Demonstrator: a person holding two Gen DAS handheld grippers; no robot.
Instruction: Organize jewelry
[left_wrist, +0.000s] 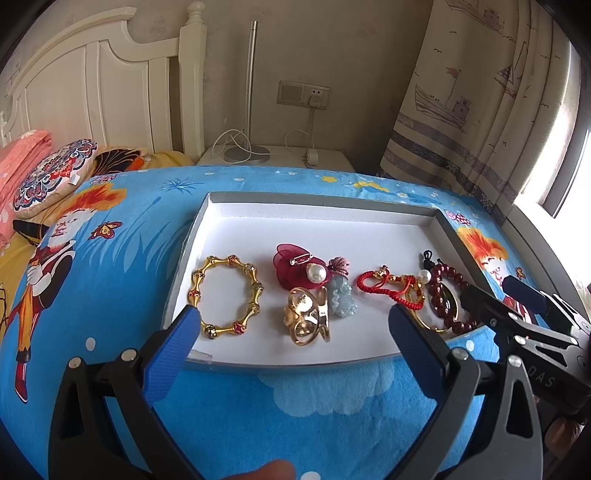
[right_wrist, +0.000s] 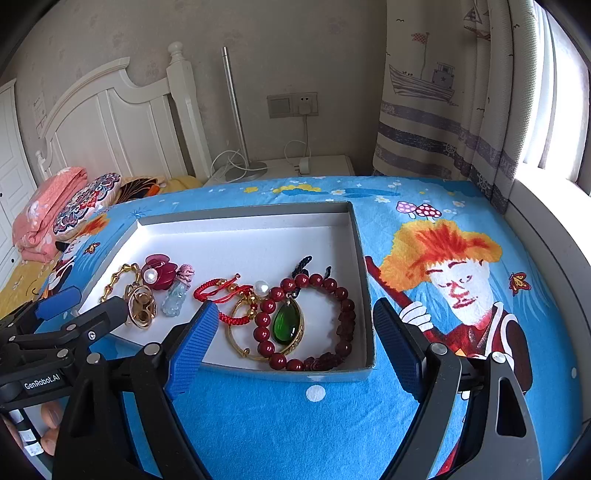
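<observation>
Hovering at the near edge of the tray (left_wrist: 448, 236) on the bed, both empty and spread wide: left hand-held gripper (left_wrist: 293, 317), right hand-held gripper (right_wrist: 295, 314). Looks like the picking-a-piece stage. Gold bangle (left_wrist: 225, 295) sits just ahead of the left one's left finger; red bead bracelet (right_wrist: 306, 321) lies between the right one's fingers. Next move probably needs a careful dip, since those tangled pieces touch.
</observation>
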